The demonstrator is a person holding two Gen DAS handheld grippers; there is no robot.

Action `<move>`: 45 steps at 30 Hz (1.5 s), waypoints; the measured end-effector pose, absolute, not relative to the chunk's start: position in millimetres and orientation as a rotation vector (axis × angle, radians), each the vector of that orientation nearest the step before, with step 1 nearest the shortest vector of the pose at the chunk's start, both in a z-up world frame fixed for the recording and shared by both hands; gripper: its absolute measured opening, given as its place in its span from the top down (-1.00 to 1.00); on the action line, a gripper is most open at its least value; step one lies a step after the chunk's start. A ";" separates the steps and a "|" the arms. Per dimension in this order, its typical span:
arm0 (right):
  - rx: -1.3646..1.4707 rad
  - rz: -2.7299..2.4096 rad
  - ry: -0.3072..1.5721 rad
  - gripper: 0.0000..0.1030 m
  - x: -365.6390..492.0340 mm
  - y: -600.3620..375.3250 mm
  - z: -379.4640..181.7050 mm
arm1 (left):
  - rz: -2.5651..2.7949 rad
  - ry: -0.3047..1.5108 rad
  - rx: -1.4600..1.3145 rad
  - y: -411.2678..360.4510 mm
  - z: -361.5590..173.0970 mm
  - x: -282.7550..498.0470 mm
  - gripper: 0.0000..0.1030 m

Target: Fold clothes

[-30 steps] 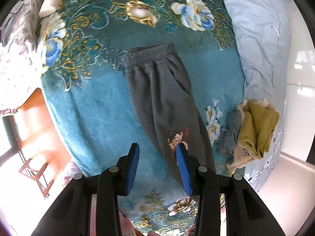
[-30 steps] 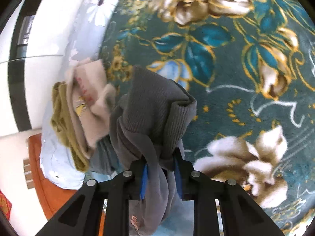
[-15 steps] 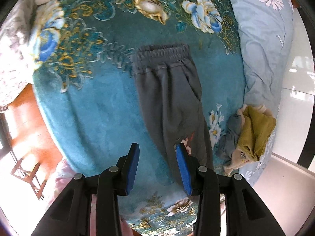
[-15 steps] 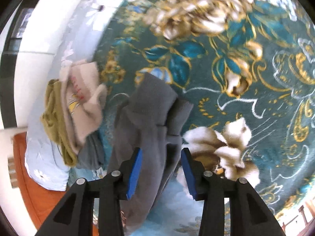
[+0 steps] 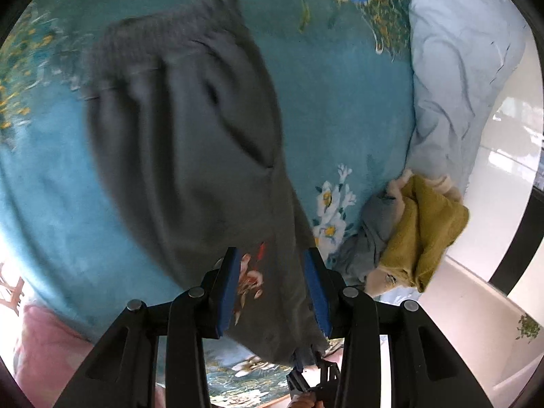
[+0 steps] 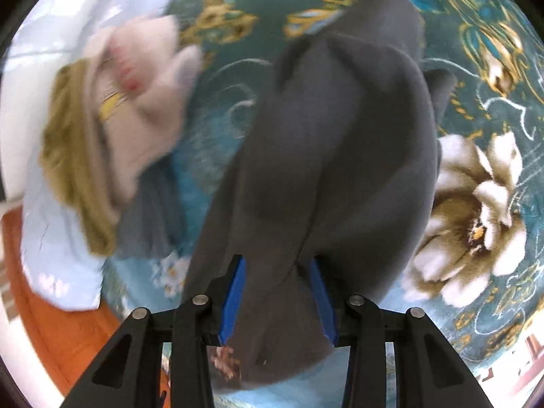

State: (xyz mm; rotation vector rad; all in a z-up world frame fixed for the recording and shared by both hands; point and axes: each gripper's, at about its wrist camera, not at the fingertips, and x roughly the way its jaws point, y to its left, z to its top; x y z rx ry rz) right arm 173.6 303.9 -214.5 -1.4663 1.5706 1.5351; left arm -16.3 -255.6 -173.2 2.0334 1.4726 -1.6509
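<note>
Both grippers have dropped closer to the grey trousers (image 5: pixel 183 129) than they were a second ago, and the right gripper (image 6: pixel 277 292), which was then clamped on a bunched part of them, now stands with its blue pads spread. The trousers lie lengthwise on the teal floral blanket (image 5: pixel 340 108), waistband at the far end in the left view, one leg with a small cartoon print (image 5: pixel 250 278) running toward the camera. The left gripper (image 5: pixel 272 289) is also released, its pads straddling that printed leg without pinching it. In the right view the cloth is heaped in soft ridges between the spread pads; whether they touch the fabric is hard to tell through the blur.

The material looks like thick jersey: light, limp, not slippery, and likely to sag and drag on the plush blanket if lifted from one point only. A sound hold would probably be a double layer at the cuff or along the leg's edge, one gripper at each side, so the fold carries over evenly toward the waistband.

Beside the trousers, near the blanket's edge, sits a small pile of clothes (image 5: pixel 421 224), mustard, pale pink and grey, against a light blue quilt (image 5: pixel 459 68).
</note>
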 end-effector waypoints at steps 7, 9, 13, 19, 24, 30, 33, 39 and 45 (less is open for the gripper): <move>-1.516 1.439 1.508 0.28 163.1 315.3 -233.8 | -1.552 1.328 2.097 -233.1 -219.8 -50.1 0.20; -1.539 1.407 1.483 0.46 161.1 317.3 -238.8 | -1.509 1.294 2.091 -231.5 -231.7 -53.0 0.21; -1.557 1.371 1.446 0.89 164.2 319.6 -243.6 | -1.454 1.278 2.061 -232.1 -242.0 -54.2 0.37; -1.494 1.467 1.476 1.00 171.8 328.5 -221.1 | -1.490 1.208 2.029 -230.6 -240.0 -52.9 0.90; -1.463 1.525 1.524 0.99 183.0 341.7 -202.4 | -1.583 1.246 2.027 -228.0 -224.7 -47.0 0.91; -1.490 1.499 1.542 0.66 183.1 343.4 -211.4 | -1.569 1.313 2.011 -230.5 -222.2 -39.8 0.91; -1.486 1.441 1.531 0.11 178.2 338.2 -218.6 | -1.592 1.316 2.010 -230.0 -216.5 -41.7 0.91; -1.498 1.334 1.394 0.27 171.4 336.3 -227.0 | -1.598 1.355 2.001 -237.5 -211.2 -42.7 0.91; -1.512 1.219 1.329 0.99 177.6 338.2 -235.2 | -1.580 1.372 1.998 -240.5 -215.2 -37.9 0.91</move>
